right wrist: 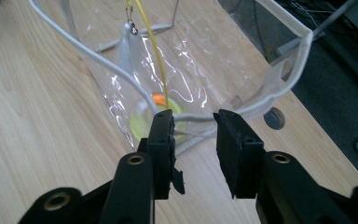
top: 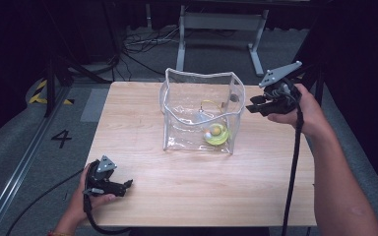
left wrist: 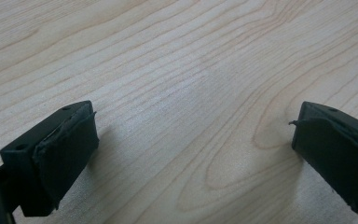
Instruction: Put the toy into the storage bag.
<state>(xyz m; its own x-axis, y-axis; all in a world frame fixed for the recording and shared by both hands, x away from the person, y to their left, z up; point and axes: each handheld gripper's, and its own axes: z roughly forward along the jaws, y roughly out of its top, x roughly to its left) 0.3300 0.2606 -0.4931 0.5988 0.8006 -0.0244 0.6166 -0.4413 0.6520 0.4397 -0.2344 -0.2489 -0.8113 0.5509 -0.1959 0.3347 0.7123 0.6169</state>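
Observation:
A clear plastic bag point(top: 199, 113) with a white rim stands upright in the middle of the wooden table point(top: 202, 196). Inside it lie a yellow round object point(top: 216, 133) with a small orange and white piece, and a thin yellow cord. My right gripper point(top: 252, 105) hovers just off the bag's right edge, pointing at it. In the right gripper view its jaws point(right wrist: 193, 123) stand apart in front of the bag's rim point(right wrist: 242, 109), with nothing pressed between them and the yellow object point(right wrist: 142, 123) beyond. My left gripper point(top: 128, 184) rests low at the table's near left, jaws wide apart point(left wrist: 193, 135) over bare wood.
Behind the table a grey metal frame point(top: 216, 22) stands on the floor among loose cables point(top: 138, 42). A rail point(top: 15, 172) runs along the left, beside a floor mark "4" point(top: 61, 138). The table's right edge lies close under my right forearm.

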